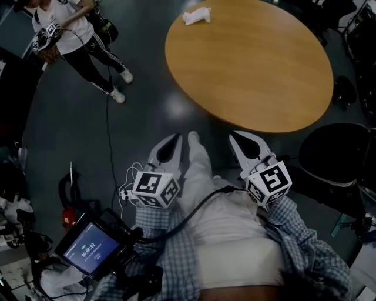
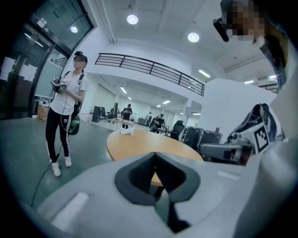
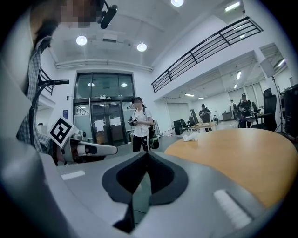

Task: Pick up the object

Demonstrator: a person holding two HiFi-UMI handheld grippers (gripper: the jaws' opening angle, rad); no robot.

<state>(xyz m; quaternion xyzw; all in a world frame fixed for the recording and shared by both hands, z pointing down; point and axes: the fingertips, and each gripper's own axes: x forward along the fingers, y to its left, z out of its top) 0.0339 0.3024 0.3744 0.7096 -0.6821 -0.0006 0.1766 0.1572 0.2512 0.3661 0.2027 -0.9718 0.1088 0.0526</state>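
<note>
grey and held low over the wearer's lap (image 1: 229, 223), the left gripper (image 1: 172, 147) and right gripper (image 1: 242, 143) point forward side by side, jaws clenched on nothing, apparently parked before any reach begins. just ahead, the round wooden bench (image 1: 252, 64) lies bare but for its far edge, where the small white object (image 1: 197, 15) sits untouched, well apart from both grippers. picking it up looks to call for a long reach across. a second person (image 1: 76, 35) stands on the floor beyond, at left.

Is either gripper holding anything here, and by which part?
Nothing is held: the left gripper and right gripper are both shut and empty, and the white object lies untouched on the round table.
</note>
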